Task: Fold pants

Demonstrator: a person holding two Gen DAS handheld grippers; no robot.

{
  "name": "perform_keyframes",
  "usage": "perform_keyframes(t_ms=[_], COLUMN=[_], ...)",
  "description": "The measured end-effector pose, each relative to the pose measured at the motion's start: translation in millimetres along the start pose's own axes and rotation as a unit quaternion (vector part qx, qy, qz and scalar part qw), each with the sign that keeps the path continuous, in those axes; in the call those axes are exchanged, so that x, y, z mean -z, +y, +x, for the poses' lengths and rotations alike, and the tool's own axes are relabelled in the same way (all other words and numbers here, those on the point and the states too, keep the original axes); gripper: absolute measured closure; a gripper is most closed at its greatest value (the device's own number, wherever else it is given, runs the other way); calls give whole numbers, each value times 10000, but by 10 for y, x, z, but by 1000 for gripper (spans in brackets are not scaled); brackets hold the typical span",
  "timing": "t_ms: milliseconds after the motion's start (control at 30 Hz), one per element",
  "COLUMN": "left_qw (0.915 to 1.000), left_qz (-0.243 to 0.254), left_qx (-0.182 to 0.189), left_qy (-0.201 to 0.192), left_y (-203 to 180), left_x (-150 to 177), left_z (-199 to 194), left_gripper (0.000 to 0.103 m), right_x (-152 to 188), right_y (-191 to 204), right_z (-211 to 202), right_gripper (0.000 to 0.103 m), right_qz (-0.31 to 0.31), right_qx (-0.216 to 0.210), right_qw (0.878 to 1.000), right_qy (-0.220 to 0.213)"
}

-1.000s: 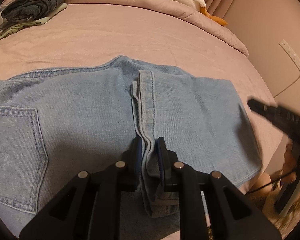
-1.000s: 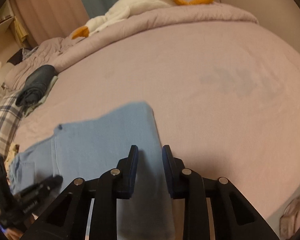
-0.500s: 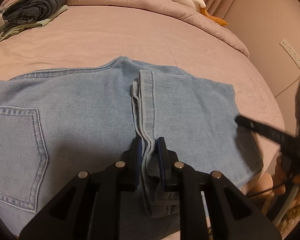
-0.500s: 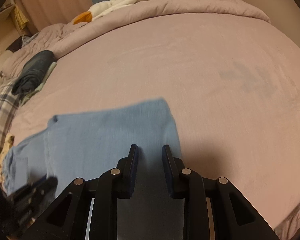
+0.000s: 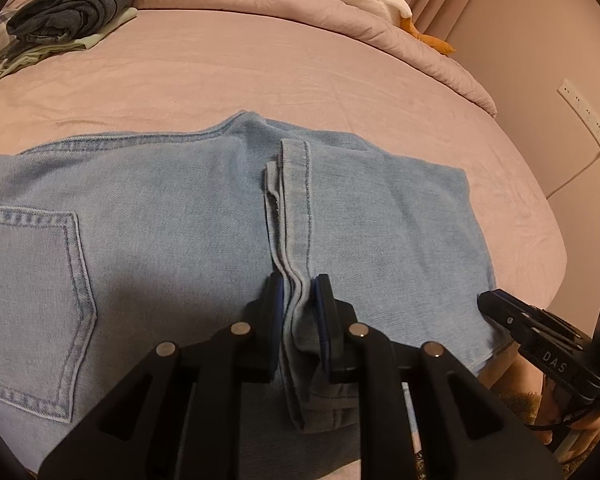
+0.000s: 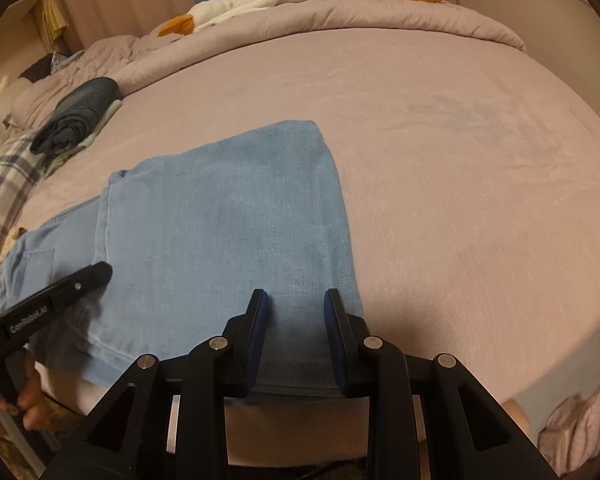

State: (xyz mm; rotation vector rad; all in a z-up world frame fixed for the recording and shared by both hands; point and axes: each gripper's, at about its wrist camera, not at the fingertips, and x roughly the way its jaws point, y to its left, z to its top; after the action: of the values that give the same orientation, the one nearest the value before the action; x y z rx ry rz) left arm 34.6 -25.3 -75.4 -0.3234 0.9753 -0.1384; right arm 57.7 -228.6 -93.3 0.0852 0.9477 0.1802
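Folded jeans (image 5: 160, 208) on the bed (image 5: 260, 72)
Left tool (image 5: 298, 300) grips the leg hems at lower centre; right tool (image 6: 296, 316) is open over the folded edge.

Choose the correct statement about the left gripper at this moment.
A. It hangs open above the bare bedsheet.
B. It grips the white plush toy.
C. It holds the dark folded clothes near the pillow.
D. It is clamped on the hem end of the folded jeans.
D: in the left wrist view the left gripper has its jaws pressed on both sides of the stitched hem of the light blue jeans.
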Motion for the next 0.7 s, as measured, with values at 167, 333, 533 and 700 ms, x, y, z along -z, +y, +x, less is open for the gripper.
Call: perform_keyframes(t_ms=[167, 333, 533, 700], left_qw=[10000, 10000, 9999, 9999], left_qz=[38, 47, 139, 96], left_qx=[-32, -40, 5, 110], left_qy=[3, 9, 1, -3], left_y=[-1, 1, 3, 32], left_x=[11, 19, 81, 162], left_z=[-19, -28, -77, -133], left_gripper=[85, 84, 82, 79], right_x=[-18, 41, 48, 74], right_y=[-28, -39, -30, 56], right_z=[2, -21, -30, -27], right_gripper=[75, 75, 72, 63], right_qz=[48, 45, 91, -18], right_qx=[-20, 14, 39, 170], right_qw=[10000, 10000, 9999, 9997], right_qy=[-34, -87, -106, -173])
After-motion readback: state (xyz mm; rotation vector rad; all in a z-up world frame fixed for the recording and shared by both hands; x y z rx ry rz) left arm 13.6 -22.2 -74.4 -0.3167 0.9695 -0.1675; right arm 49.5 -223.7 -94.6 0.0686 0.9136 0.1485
